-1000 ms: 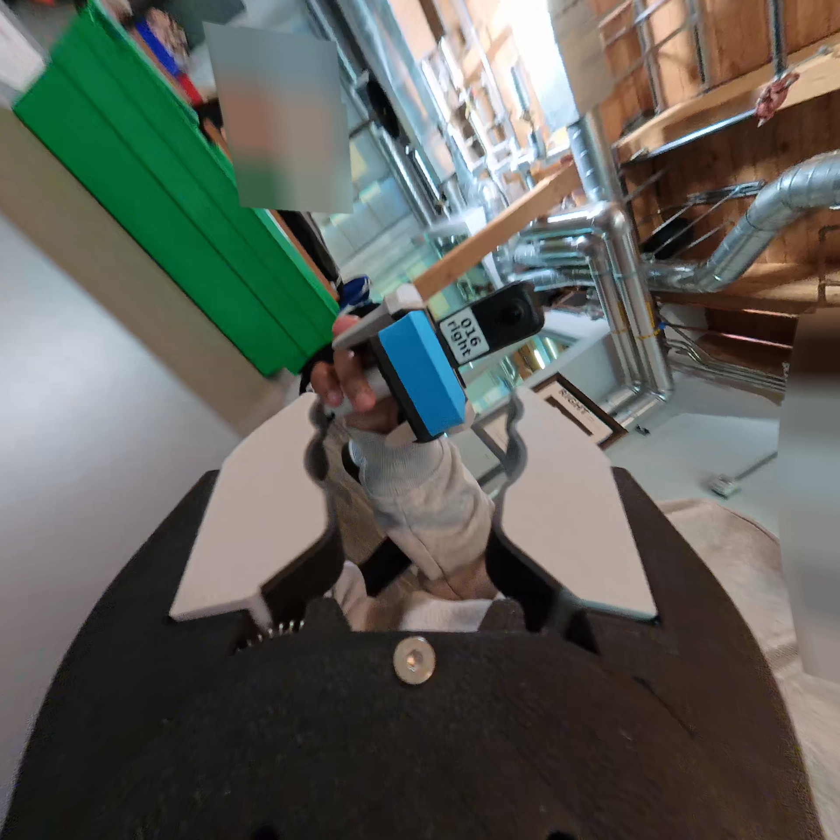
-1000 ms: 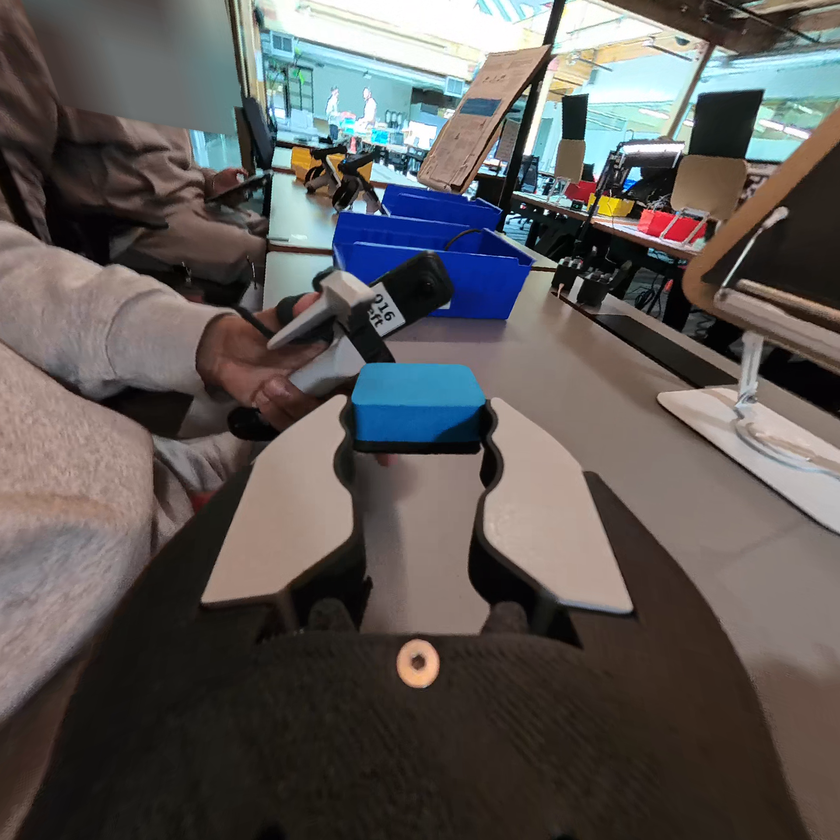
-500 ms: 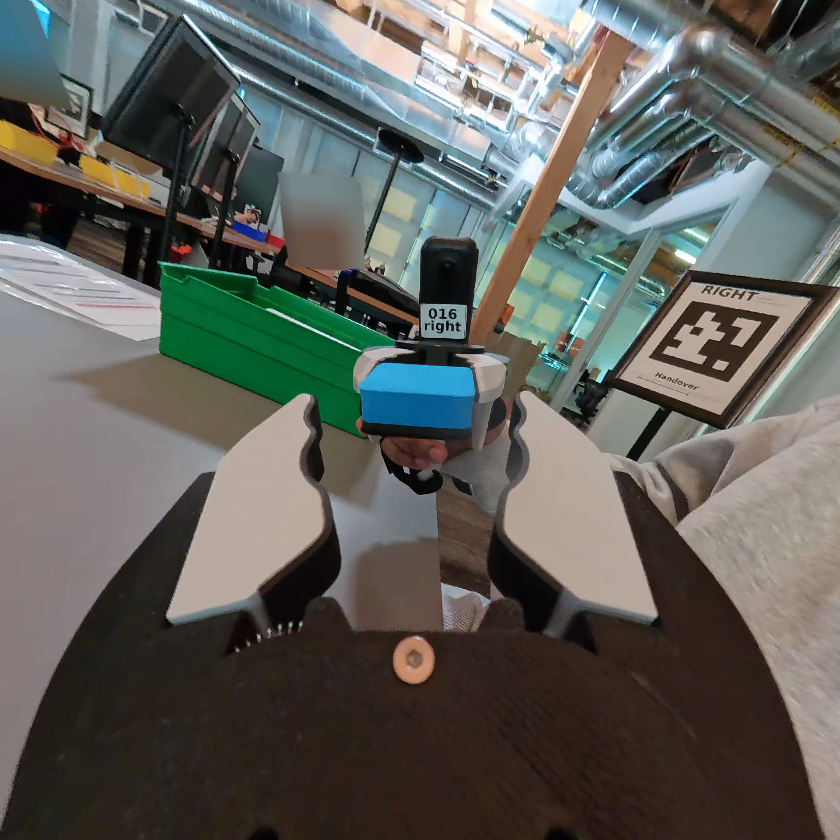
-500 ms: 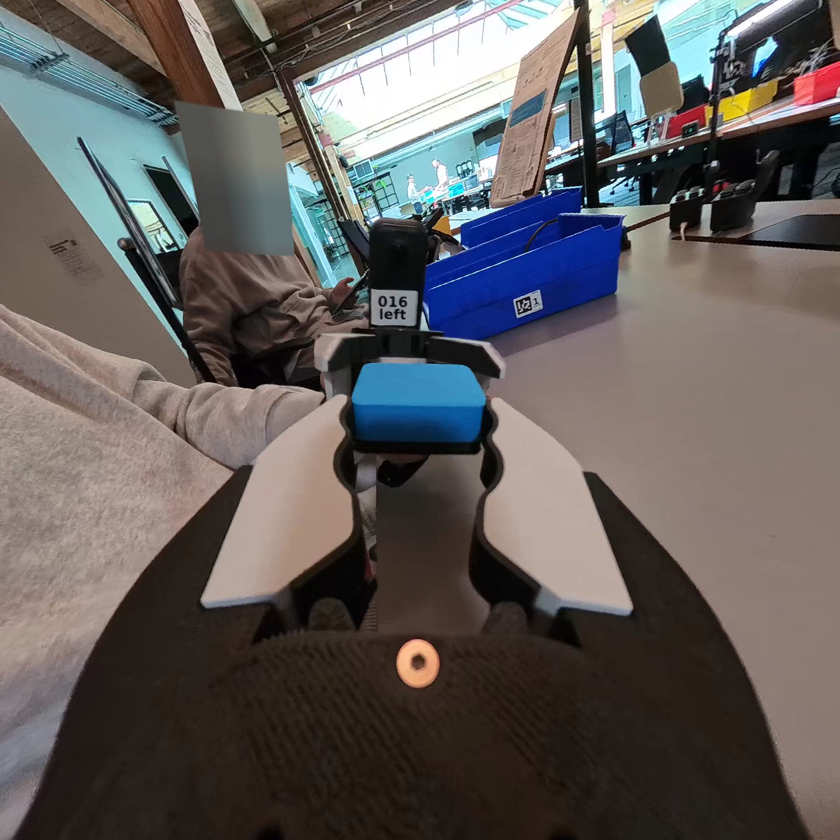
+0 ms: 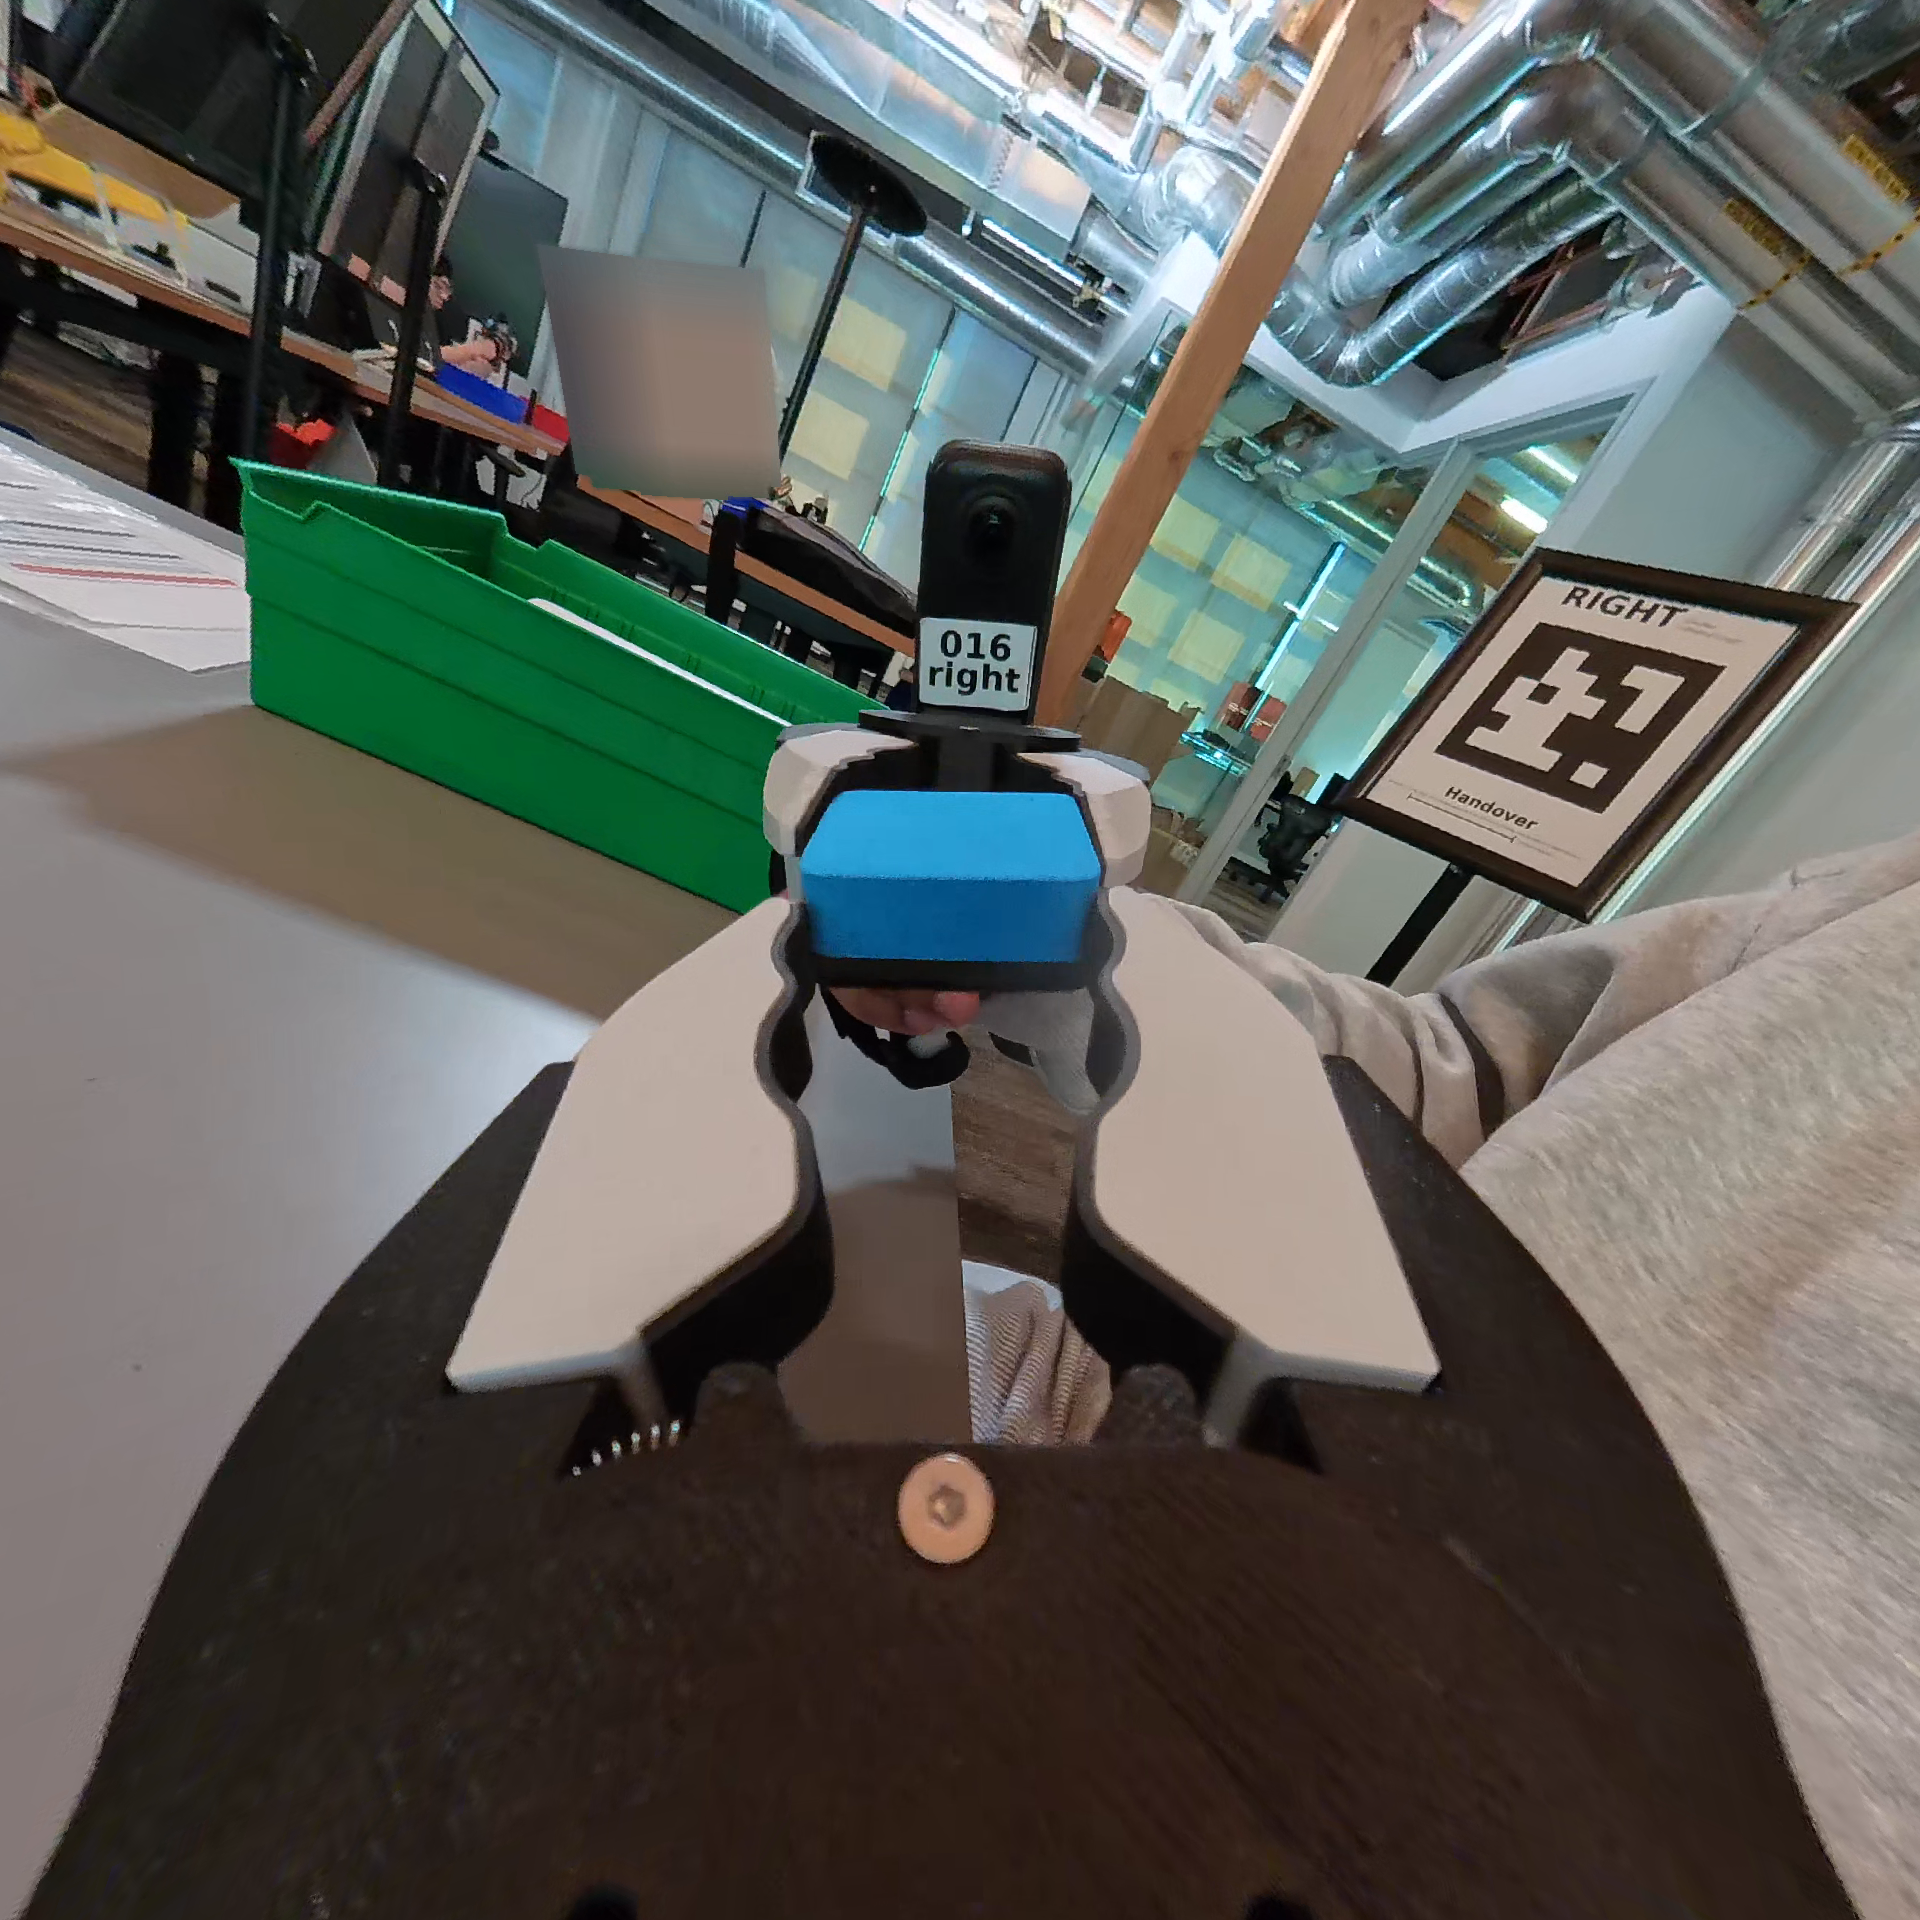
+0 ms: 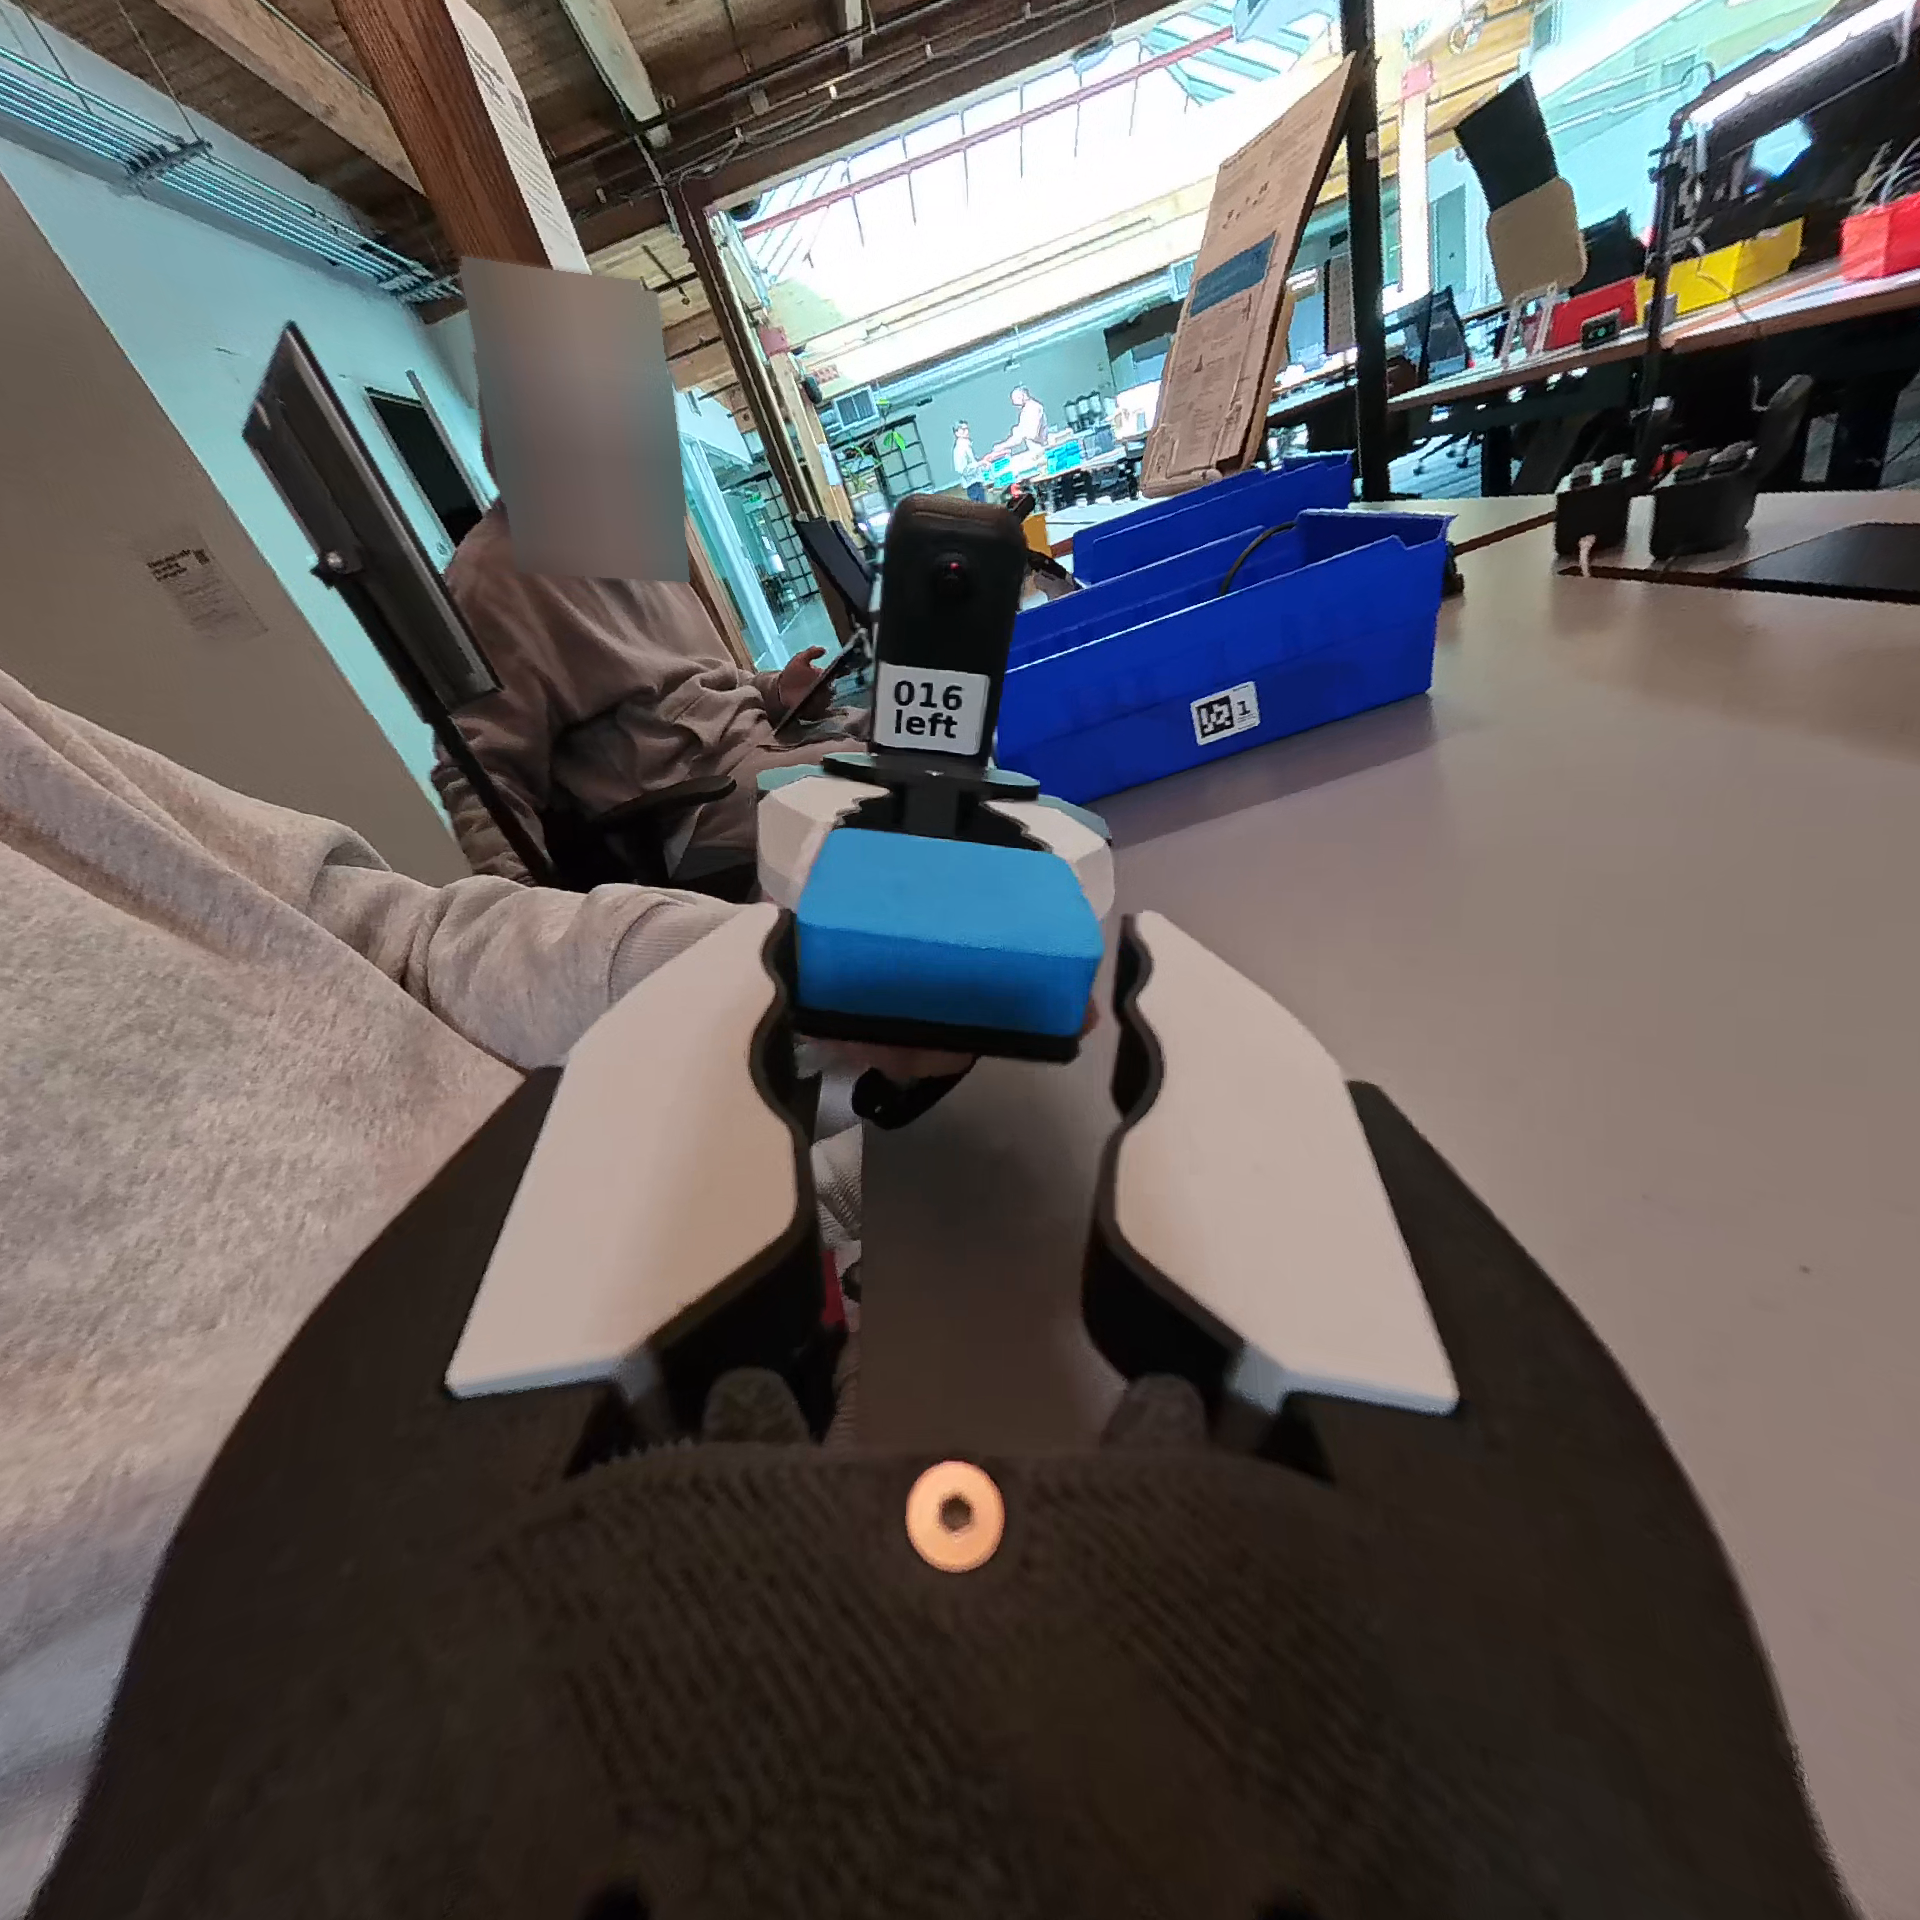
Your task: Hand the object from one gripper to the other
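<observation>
A blue foam block (image 5: 945,883) on a black base hangs in the air between the two grippers, which face each other. In the left wrist view my left gripper (image 5: 948,935) is shut on the near end of the block, with both fingers pressed against its sides. The right gripper (image 5: 956,805) flanks the far end. In the right wrist view the block (image 6: 945,925) sits between the tips of my right gripper (image 6: 948,961), which is slightly open. A small gap shows beside its right finger (image 6: 1226,1091). The left gripper (image 6: 935,831) holds the far end.
A green bin (image 5: 468,665) stands on the grey table (image 5: 260,1039) to the left, with a framed marker sign (image 5: 1590,727) on the right. In the right wrist view blue bins (image 6: 1247,665) stand on the table (image 6: 1507,935). A seated person (image 6: 623,707) is behind, and grey sleeves (image 6: 208,987) are close by. The grippers are tip to tip, or close to it.
My left gripper has moved up to the block and shut on it. My right gripper's fingers have parted slightly from the block's sides.
</observation>
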### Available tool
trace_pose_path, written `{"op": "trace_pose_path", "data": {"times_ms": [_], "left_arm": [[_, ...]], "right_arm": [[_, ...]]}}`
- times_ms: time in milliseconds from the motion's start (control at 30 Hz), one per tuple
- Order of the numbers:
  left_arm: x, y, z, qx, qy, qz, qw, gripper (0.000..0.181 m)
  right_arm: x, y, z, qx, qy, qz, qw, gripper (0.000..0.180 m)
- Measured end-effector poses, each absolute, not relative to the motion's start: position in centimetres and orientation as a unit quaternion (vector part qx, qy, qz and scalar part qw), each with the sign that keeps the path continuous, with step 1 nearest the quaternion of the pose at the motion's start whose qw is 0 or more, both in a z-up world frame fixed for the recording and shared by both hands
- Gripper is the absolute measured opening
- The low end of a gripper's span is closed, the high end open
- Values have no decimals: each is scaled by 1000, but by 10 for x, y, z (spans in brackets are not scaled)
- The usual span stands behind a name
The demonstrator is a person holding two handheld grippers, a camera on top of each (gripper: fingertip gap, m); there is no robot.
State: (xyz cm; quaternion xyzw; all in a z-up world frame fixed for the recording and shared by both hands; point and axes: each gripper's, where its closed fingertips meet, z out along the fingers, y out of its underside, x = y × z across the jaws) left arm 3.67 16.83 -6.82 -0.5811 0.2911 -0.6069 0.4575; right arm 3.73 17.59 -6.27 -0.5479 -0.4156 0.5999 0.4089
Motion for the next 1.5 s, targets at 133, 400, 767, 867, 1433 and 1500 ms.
{"op": "trace_pose_path", "data": {"times_ms": [133, 400, 767, 867, 1433, 1500], "left_arm": [[34, 170, -66, -577, 264, -635, 441, 51], [26, 180, -76, -576, 137, -757, 275, 51], [34, 168, -77, -558, 127, -798, 187, 52], [35, 167, -80, -563, 128, -797, 178, 52], [19, 180, -53, -537, 178, -719, 404, 69], [19, 179, -51, -538, 200, -690, 441, 65]], "right_arm": [[39, 183, -64, -545, -426, 562, 453, 79], [38, 184, -68, -466, -553, 364, 587, 65], [40, 177, -76, -451, -589, 346, 575, 40], [40, 173, -78, -442, -602, 344, 569, 23], [51, 183, -64, -546, -467, 512, 471, 23], [49, 181, -67, -554, -463, 524, 452, 23]]}}
